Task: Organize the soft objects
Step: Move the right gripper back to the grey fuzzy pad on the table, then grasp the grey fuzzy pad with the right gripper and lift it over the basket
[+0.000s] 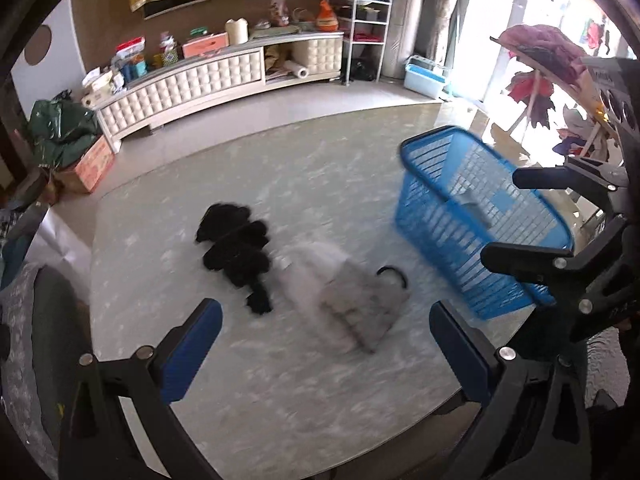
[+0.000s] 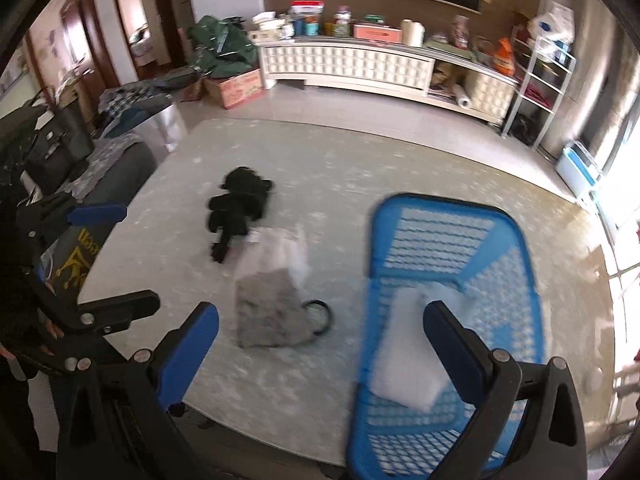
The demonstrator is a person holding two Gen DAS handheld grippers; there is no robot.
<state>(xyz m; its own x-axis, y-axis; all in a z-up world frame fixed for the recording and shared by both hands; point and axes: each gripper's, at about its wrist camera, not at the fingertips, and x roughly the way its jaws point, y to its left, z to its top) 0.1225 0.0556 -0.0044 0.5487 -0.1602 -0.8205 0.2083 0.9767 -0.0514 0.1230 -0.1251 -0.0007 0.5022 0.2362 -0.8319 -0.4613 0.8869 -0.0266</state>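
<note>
A black fuzzy item (image 1: 236,250) (image 2: 238,208) lies on the pale marble table (image 1: 280,392) (image 2: 360,160). Beside it lie a white translucent bag (image 1: 312,264) (image 2: 276,250) and a grey cloth (image 1: 360,308) (image 2: 268,312) with a black loop (image 1: 394,274) (image 2: 320,316). A blue basket (image 1: 440,216) (image 2: 500,232) stands at the right and holds a white cloth (image 2: 404,364). My left gripper (image 1: 326,350) is open and empty, near the grey cloth. My right gripper (image 2: 320,356) is open and empty over the basket's near-left edge; it shows in the left wrist view (image 1: 516,216).
A white cabinet (image 1: 216,76) (image 2: 360,64) loaded with clutter runs along the far wall. A cardboard box with green fabric (image 1: 72,148) (image 2: 228,64) sits on the floor. A metal shelf (image 1: 366,28) and a light blue bin (image 1: 424,76) stand near the window.
</note>
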